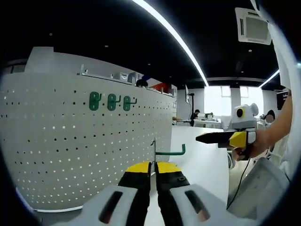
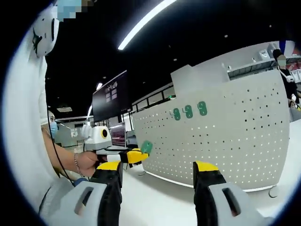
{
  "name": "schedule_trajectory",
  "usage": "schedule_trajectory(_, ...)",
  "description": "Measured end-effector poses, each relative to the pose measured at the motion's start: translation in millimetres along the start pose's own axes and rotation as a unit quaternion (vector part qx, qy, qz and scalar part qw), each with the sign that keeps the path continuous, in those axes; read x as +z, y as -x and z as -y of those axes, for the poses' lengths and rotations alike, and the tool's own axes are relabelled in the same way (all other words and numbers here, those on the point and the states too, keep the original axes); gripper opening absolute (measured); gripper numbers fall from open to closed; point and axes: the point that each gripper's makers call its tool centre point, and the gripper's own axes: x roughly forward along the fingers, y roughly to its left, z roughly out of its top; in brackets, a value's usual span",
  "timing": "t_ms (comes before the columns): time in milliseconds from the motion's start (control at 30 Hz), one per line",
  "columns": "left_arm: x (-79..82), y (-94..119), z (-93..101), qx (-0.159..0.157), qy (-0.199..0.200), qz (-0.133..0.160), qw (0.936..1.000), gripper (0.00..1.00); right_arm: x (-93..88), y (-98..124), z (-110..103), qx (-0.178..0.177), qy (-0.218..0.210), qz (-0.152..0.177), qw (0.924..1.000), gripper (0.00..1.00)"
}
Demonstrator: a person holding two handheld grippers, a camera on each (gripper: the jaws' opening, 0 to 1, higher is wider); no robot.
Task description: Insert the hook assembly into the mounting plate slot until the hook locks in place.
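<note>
Green metal hook with thin rod stem [image 1: 165, 152] was clamped in the left tongs [image 1: 153, 170], short of the white perforated mounting plate [image 1: 84, 141]. Right tongs [image 2: 157, 170] were held apart, empty. Stiff, light, slippery stock was judged best gripped at the stem.

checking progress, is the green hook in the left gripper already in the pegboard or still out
Out. The left gripper is shut on the green hook, held in the air short of the white pegboard, where three green hooks already hang.
</note>
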Motion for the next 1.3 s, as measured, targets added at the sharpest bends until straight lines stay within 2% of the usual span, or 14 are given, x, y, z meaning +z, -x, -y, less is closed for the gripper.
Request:
schedule_trajectory(167, 1.0, 1, -0.3, 0.002, 0.0, 0.001, 1.0, 0.03, -1.3, -3, -2, 0.004, -0.002, -0.004, 1.0, 0.58)
schedule_trajectory(300, 0.4, 2, -1.1, 0.004, 0.0, 0.0, 1.0, 0.03, -2.3, -6, -2, 0.009, -0.02, -0.002, 0.9998, 0.57)
schedule_trajectory(400, 0.8, 2, -0.8, 0.006, -0.001, 0.001, 1.0, 0.03, -7.7, -11, -5, 0.015, -0.023, -0.014, 0.9995, 0.56)
schedule_trajectory(733, 2.0, 3, -1.2, 0.009, 0.001, 0.003, 1.0, 0.03, -10.9, -33, -16, 0.035, -0.03, -0.014, 0.9989, 0.55)
schedule_trajectory(1300, 2.4, 3, 1.8, 0.011, 0.006, 0.006, 0.9999, 0.03, -6.4, -61, -28, 0.053, -0.032, -0.008, 0.9981, 0.54)
